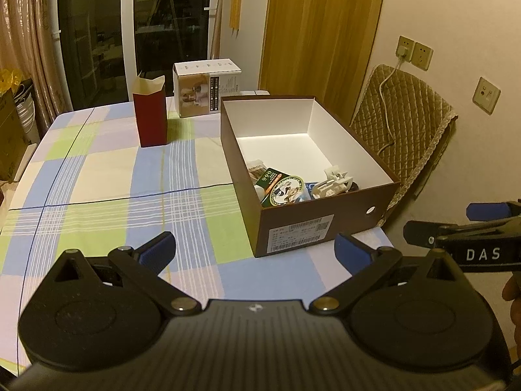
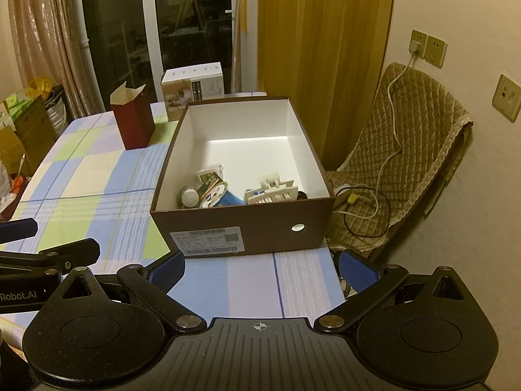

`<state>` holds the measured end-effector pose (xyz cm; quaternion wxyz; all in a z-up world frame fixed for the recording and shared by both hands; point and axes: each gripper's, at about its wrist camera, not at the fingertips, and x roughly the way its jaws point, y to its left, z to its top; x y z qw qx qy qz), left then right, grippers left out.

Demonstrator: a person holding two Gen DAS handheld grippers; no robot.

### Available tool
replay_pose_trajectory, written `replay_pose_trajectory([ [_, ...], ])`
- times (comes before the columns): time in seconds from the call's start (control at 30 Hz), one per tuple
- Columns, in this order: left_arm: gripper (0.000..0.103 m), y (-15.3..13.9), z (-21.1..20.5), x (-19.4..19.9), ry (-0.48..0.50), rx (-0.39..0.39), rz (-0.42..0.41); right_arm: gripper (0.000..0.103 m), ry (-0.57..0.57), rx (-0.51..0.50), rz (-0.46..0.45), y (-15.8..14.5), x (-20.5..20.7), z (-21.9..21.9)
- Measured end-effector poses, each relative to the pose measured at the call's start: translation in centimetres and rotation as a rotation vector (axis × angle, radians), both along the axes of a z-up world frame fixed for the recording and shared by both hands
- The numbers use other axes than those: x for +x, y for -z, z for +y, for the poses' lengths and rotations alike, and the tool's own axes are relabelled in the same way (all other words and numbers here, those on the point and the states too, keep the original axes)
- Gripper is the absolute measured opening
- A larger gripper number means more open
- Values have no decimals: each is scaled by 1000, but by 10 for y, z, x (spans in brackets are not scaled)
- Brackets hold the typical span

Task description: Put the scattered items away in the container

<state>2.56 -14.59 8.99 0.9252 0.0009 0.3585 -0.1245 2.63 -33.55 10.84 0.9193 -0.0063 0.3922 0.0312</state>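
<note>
A brown shoebox (image 1: 325, 224) (image 2: 247, 224) with a white inside stands open on the checked tablecloth (image 1: 97, 176) (image 2: 81, 176). Inside it, at the near end, lie a white plastic clip (image 1: 333, 184) (image 2: 272, 192), a round printed packet (image 1: 286, 192) (image 2: 213, 192), a small white bottle (image 2: 190, 195) and other small items. My left gripper (image 1: 255, 247) is open and empty, low over the table before the box. My right gripper (image 2: 262, 268) is open and empty, just short of the box's near wall. Each gripper shows at the other view's edge.
A dark red open carton (image 1: 150, 114) (image 2: 133, 120) and a white printed box (image 1: 206, 89) (image 2: 192, 93) stand on the table's far side. A quilted chair (image 1: 403, 130) (image 2: 400, 163) with cables stands right of the table by the wall. Bags and boxes (image 2: 22, 127) sit at far left.
</note>
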Motion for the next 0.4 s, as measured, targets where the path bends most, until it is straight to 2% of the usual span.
replay_pose_trajectory([
  [0.4, 102, 6, 0, 2, 5, -24, 7, 103, 6, 3, 9, 4, 1, -2],
])
